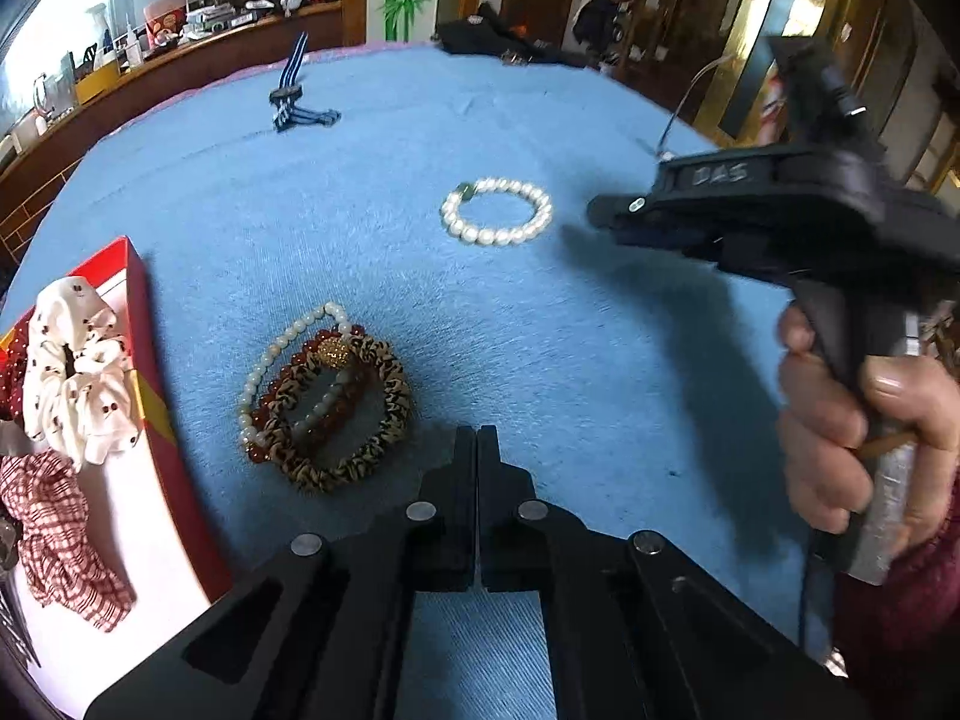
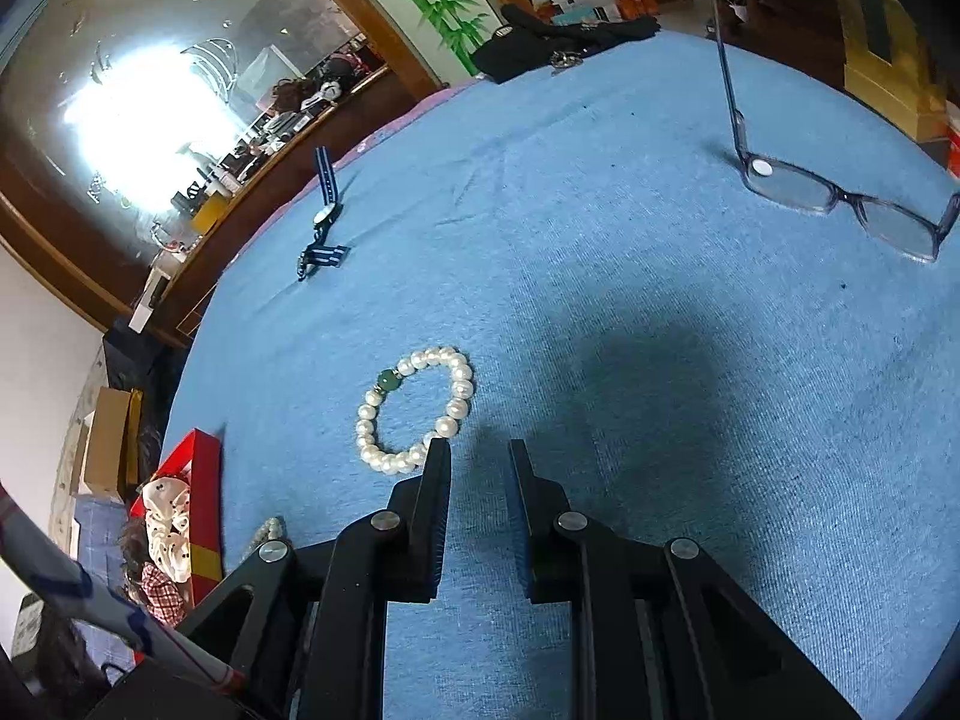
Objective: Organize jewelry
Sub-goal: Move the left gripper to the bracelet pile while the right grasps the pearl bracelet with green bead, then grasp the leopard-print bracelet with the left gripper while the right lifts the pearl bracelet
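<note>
A white pearl bracelet with one green bead lies on the blue cloth. A pile of bracelets, pearl, red bead and leopard print, lies just ahead and left of my left gripper, which is shut and empty. My right gripper is open and empty, its left fingertip at the pearl bracelet's near edge. In the left wrist view the right gripper hovers right of the pearl bracelet. A red box at the left holds scrunchies.
A striped-strap watch lies at the far side of the cloth. Glasses sit at the far right. Dark clothing lies at the table's far edge. A wooden counter with clutter runs along the back left.
</note>
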Tool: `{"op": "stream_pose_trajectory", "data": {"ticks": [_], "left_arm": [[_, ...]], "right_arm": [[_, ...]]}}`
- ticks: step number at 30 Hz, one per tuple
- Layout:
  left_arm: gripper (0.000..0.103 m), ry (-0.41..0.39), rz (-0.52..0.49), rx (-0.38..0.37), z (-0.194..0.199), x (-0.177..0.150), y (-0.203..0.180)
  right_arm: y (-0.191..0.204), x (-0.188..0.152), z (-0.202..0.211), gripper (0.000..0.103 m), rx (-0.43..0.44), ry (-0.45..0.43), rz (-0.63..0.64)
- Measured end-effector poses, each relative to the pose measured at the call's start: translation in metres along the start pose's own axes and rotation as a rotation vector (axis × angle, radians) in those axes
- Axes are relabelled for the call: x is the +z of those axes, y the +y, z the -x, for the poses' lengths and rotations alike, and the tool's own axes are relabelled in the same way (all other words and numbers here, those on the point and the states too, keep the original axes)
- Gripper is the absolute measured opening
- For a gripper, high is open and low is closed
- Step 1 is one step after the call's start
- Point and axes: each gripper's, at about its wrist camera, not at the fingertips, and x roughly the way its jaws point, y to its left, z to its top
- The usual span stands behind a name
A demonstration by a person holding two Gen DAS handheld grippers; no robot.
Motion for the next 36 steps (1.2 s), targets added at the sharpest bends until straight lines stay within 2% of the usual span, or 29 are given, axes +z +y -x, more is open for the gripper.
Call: {"op": "stream_pose_trajectory", "data": {"ticks": [2,7,10,12,13,18,19,21,22,24,25,26,28,33,36], "left_arm": [[0.0,-0.025,0.008,-0.023,0.011,-0.001,0.002],[0.0,-0.088,0.021,-0.052,0.036,-0.002,0.012],[0.0,-0.085,-0.002,-0.038,0.037,-0.005,0.014],[0.0,-0.077,-0.013,-0.023,0.035,-0.007,0.015],[0.0,-0.074,-0.015,-0.012,0.034,-0.008,0.015],[0.0,-0.045,-0.005,-0.002,0.023,-0.006,0.022],[0.0,-0.034,-0.007,-0.003,0.02,-0.005,0.021],[0.001,-0.015,-0.02,0.015,0.014,-0.003,0.018],[0.002,-0.01,-0.025,0.024,0.012,-0.004,0.018],[0.013,0.005,-0.031,0.041,0.007,-0.002,0.015],[0.032,0.008,-0.034,0.062,0.005,-0.001,0.014],[0.043,0.003,-0.041,0.083,0.004,0.0,0.013],[0.044,-0.007,-0.054,0.123,0.005,0.002,0.01],[0.043,0.021,-0.06,0.137,-0.004,0.007,0.009],[0.024,0.033,-0.062,0.138,-0.011,0.008,0.004]], "right_arm": [[0.002,0.001,0.0,0.019,0.007,0.015,-0.006],[0.018,0.011,-0.01,0.019,-0.06,0.063,0.021],[0.024,0.018,-0.02,0.02,-0.112,0.08,0.032],[0.026,0.022,-0.027,0.032,-0.134,0.08,0.033],[0.027,0.023,-0.03,0.034,-0.146,0.083,0.037],[0.038,0.028,-0.042,0.034,-0.224,0.066,0.103],[0.04,0.027,-0.043,0.033,-0.24,0.064,0.129],[0.047,0.024,-0.047,0.011,-0.303,0.05,0.209],[0.047,0.023,-0.047,0.011,-0.31,0.041,0.23],[0.046,0.022,-0.045,0.009,-0.307,0.031,0.247],[0.044,0.022,-0.043,0.009,-0.294,0.028,0.248],[0.04,0.023,-0.04,0.009,-0.272,0.023,0.236],[0.034,0.025,-0.031,0.009,-0.228,0.01,0.21],[0.027,0.029,-0.008,0.009,-0.149,-0.037,0.168],[0.027,0.03,0.0,0.009,-0.127,-0.055,0.151]]}}
